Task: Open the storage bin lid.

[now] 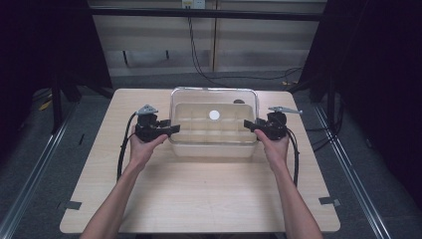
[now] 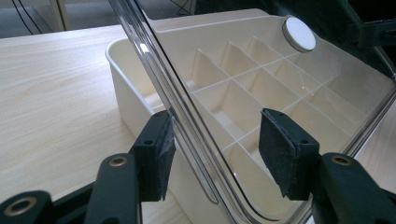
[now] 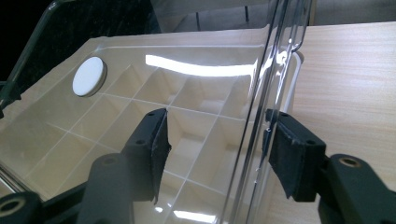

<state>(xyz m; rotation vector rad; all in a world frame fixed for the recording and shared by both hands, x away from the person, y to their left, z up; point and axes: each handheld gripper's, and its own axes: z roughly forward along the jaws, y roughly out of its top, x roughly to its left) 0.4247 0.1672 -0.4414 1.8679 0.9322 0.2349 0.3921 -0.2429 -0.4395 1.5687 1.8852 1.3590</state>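
The clear lid [image 1: 214, 112] sat over the cream divider box [image 1: 211, 149] at the far-middle of the table [image 1: 199, 199], tilted, w/ its near edge raised off the box rim, prob. because both sides were being taken at once to keep it level in a lift. A white round knob [image 1: 214, 115] marked its centre. The left gripper [image 1: 171, 128] straddled the lid's left edge: one pad on the outer wall, the other apart from the clear panel, so not clamped yet. The right gripper [image 1: 247, 124] mirrored it on the right edge, outer pad at the rim, inner pad off it, also unclamped. No earlier frame, so grip unconfirmed.
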